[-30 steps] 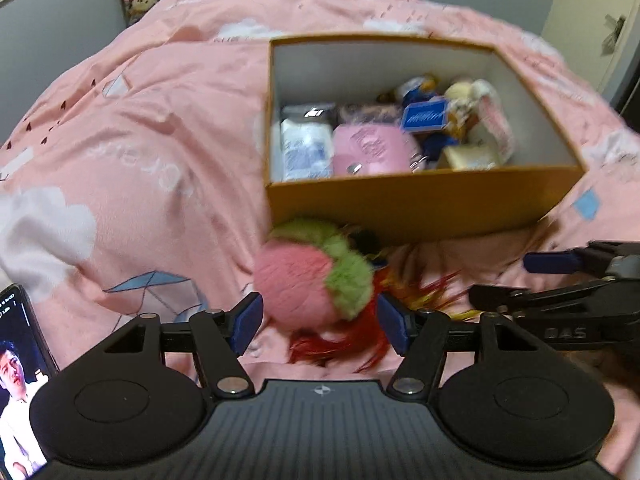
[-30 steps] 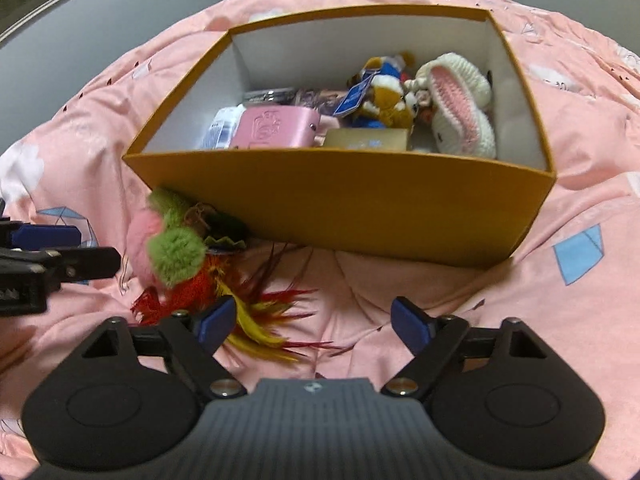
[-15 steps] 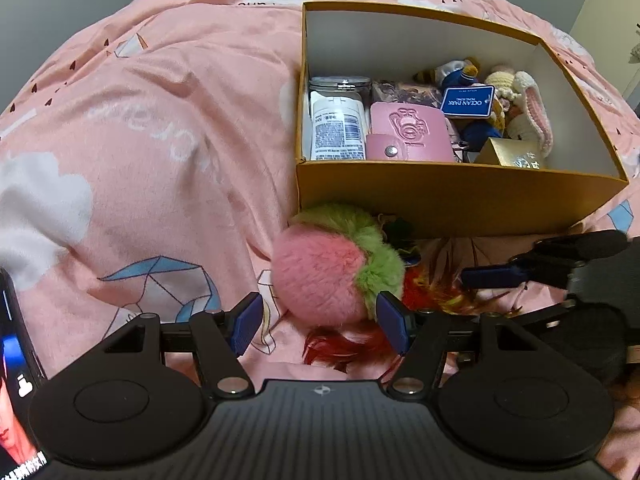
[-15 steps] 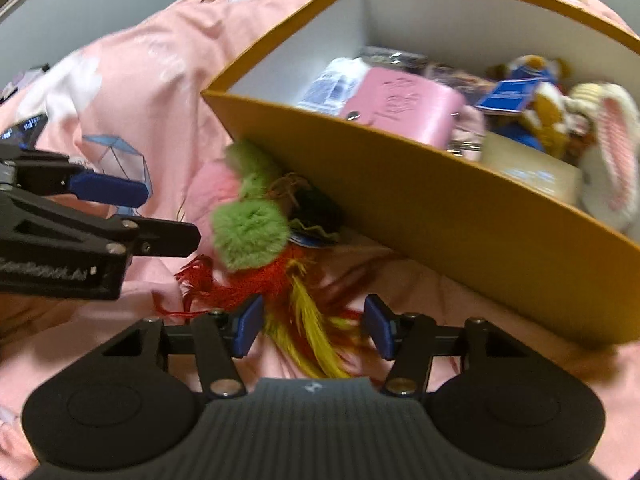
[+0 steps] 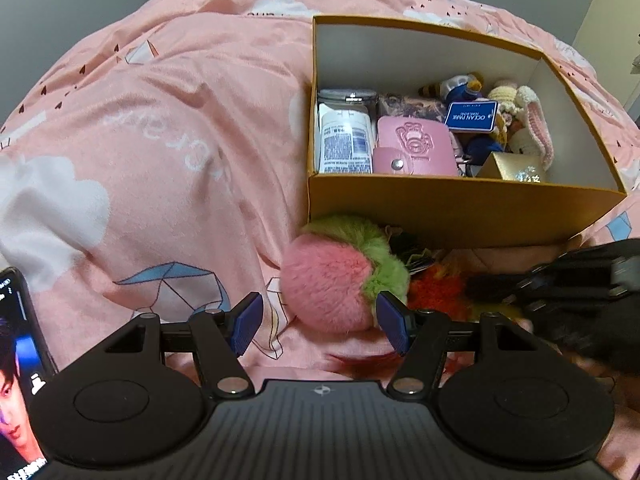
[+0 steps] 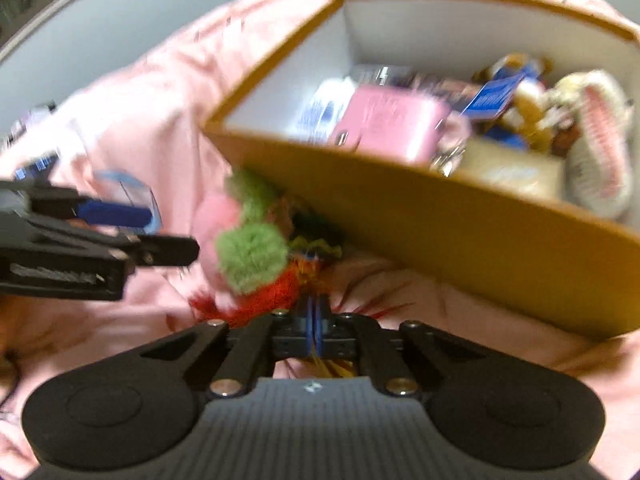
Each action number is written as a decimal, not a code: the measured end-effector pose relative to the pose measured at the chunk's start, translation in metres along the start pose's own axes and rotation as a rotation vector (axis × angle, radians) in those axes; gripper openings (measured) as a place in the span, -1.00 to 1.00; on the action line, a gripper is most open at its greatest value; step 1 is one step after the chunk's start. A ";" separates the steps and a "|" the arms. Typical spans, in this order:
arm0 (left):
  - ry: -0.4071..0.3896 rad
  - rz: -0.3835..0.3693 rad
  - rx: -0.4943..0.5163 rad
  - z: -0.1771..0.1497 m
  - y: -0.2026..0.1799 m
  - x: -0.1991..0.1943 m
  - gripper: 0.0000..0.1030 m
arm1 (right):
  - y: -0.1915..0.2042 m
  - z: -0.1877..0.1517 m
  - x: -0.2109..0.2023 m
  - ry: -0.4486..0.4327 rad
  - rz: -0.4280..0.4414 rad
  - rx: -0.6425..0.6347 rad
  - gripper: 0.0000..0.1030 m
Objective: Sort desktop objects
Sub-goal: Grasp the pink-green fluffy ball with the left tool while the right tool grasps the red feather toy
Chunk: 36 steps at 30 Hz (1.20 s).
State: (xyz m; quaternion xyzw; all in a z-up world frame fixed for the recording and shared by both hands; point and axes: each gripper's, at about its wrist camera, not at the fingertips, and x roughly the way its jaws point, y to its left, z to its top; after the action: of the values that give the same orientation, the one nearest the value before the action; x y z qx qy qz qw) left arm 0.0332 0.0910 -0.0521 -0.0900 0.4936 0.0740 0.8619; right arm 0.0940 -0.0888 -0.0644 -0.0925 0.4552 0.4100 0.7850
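A pink and green fluffy pompom (image 5: 328, 284) lies on the pink duvet against the front wall of a mustard cardboard box (image 5: 460, 216). Red, orange and yellow feathers (image 5: 436, 292) hang from it. My left gripper (image 5: 320, 322) is open, its blue pads on either side of the pompom's near end. The right wrist view is blurred; the pompom (image 6: 248, 248) and feathers (image 6: 280, 292) lie just ahead of my right gripper (image 6: 314, 320), which is shut on the feathers, some poking out behind the pads. From the left wrist view the right gripper (image 5: 520, 284) comes in from the right.
The box (image 6: 440, 220) holds a pink snap wallet (image 5: 412, 148), a white tube (image 5: 344, 140), a blue tag (image 5: 472, 116), a knitted bunny (image 5: 528, 120) and a gold carton (image 5: 516, 168). A lit phone (image 5: 20, 360) lies at the lower left. Rumpled duvet (image 5: 160, 140) stretches to the left.
My right gripper moved left toward the feathers and its jaws went from wide open to shut on them. The left gripper stayed open at the pompom.
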 end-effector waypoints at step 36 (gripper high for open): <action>0.127 0.004 -0.045 0.013 -0.012 0.093 0.43 | -0.021 -0.006 0.023 0.080 -0.138 -0.098 0.08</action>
State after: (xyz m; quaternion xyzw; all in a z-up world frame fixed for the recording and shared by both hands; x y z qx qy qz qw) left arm 0.0934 0.0854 -0.1250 -0.1129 0.5456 0.0809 0.8264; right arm 0.1109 -0.0922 -0.0908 -0.1783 0.4580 0.3728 0.7871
